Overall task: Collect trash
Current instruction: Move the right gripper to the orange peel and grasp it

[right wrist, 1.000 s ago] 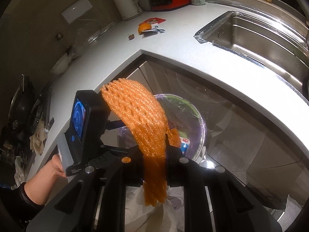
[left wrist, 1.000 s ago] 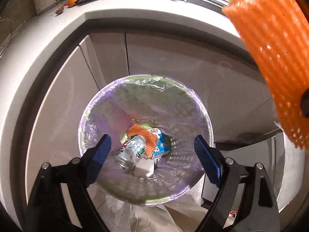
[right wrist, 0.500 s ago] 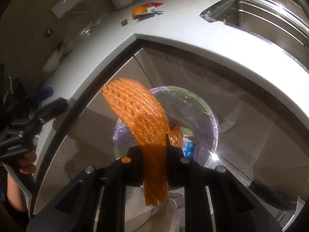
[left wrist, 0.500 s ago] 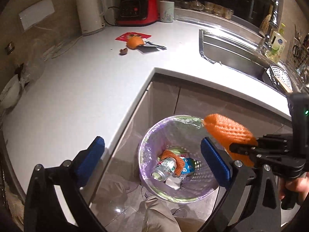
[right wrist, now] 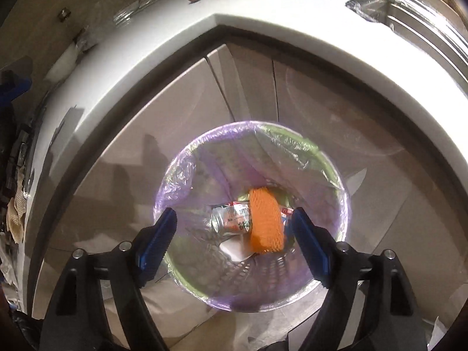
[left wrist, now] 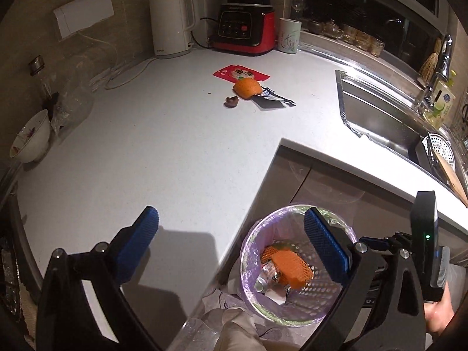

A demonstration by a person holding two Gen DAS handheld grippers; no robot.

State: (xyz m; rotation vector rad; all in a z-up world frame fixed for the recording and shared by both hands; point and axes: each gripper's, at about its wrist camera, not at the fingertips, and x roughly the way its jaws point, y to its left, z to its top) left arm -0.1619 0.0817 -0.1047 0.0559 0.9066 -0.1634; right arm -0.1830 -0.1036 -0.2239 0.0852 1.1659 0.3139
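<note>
Hanging over the trash bin, the right tongs have just been opening and now stand spread, with nothing between the blue pads. The orange foam net lies down inside the bin, beyond and a little to the right of the gap between those pads, resting on a drink can and some white paper. The bin's purple liner is folded over the rim.

The left tongs are spread wide too, and empty. They point out across the white worktop, with the bin showing just past their right-hand pad. Far ahead of them, well apart, the remaining rubbish sits in a cluster: an orange peel, a red packet behind it, a dark wrapper touching the peel's right side, and a small brown scrap just to its left.

As I judge it, the net is dealt with and the cluster is next. The risks lie there. The flat packet and wrapper hug the worktop, so pads coming down steeply could skate over them or push them along rather than pinch them. Closing on the peel may drag the wrapper partway and drop it on the trip back. The brown scrap is small enough to slip between the pads. A white kettle and its cable stand left of that line, so a wide swing could snag the cable.
</note>
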